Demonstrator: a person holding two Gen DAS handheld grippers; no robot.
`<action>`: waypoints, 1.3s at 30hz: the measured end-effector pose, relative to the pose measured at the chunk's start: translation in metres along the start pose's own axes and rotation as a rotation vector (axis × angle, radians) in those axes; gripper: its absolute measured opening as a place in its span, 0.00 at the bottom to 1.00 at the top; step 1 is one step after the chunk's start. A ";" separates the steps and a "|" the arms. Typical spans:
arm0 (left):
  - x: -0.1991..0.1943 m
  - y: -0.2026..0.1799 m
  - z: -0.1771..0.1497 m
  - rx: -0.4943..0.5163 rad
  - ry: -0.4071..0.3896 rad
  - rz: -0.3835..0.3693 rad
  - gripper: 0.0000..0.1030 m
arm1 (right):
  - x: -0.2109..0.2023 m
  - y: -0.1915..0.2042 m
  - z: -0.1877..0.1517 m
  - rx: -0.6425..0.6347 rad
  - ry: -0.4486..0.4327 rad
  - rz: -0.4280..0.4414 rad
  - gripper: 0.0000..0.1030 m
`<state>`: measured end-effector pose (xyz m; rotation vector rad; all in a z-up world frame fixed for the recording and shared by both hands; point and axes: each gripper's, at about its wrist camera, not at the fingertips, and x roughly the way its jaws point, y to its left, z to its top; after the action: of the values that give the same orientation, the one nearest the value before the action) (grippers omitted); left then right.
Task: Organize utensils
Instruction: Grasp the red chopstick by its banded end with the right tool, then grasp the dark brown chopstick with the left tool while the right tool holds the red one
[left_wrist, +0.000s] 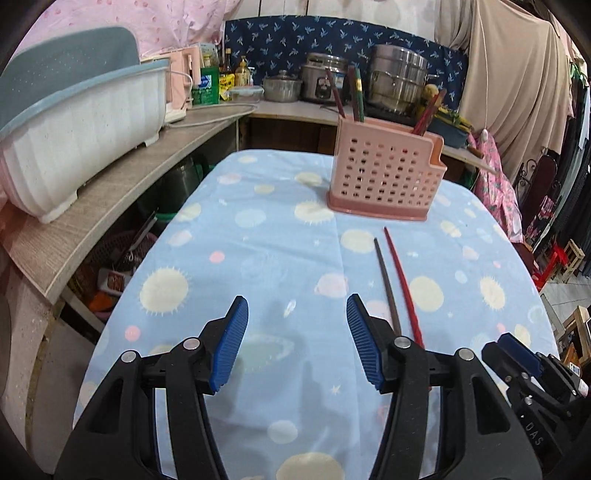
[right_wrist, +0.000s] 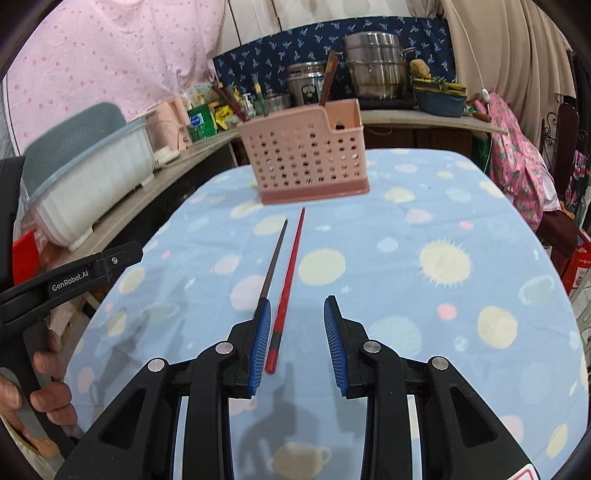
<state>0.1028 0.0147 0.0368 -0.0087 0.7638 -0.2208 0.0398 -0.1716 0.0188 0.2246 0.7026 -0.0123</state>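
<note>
We hold our left gripper (left_wrist: 297, 332) over the near part of the worktop (left_wrist: 258, 236), which is covered by a light blue cloth with pale planets and suns. Its blue pads stand well apart with only cloth showing between them, so it is released and carries nothing.

Our right gripper (right_wrist: 297, 339) is also released: its pads are parted and neither presses on anything. The red chopstick (right_wrist: 288, 288) lies flat on the cloth, and its near end shows in the gap between these pads, closer to the left one. The dark chopstick (right_wrist: 274, 254) lies just beside the red one, on its left, and its near end runs behind the left pad, so we cannot tell whether it touches the pad. Both sticks point away from us toward the pink basket (right_wrist: 306, 162).

The basket stands upright on the far part of the worktop, its walls full of holes. Several chopsticks (left_wrist: 356, 94) already stand in it, leaning out of the top.

Seen from the left wrist, the two loose sticks lie just to the right of our left gripper, and the right gripper shows at the lower right edge. From the right wrist, a hand (right_wrist: 37, 384) grips the left tool's handle.

A white dish rack (left_wrist: 81, 140) sits on the side counter.
</note>
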 end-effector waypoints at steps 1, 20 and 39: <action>0.001 0.000 -0.003 -0.001 0.009 -0.001 0.51 | 0.004 0.003 -0.004 -0.003 0.010 0.004 0.29; 0.013 -0.006 -0.029 0.028 0.088 -0.015 0.51 | 0.059 0.022 -0.024 -0.010 0.166 -0.036 0.15; 0.018 -0.027 -0.043 0.058 0.125 -0.045 0.63 | 0.029 -0.014 -0.041 0.049 0.147 -0.087 0.07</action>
<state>0.0801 -0.0121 -0.0043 0.0432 0.8824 -0.2879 0.0343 -0.1753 -0.0332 0.2437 0.8585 -0.0969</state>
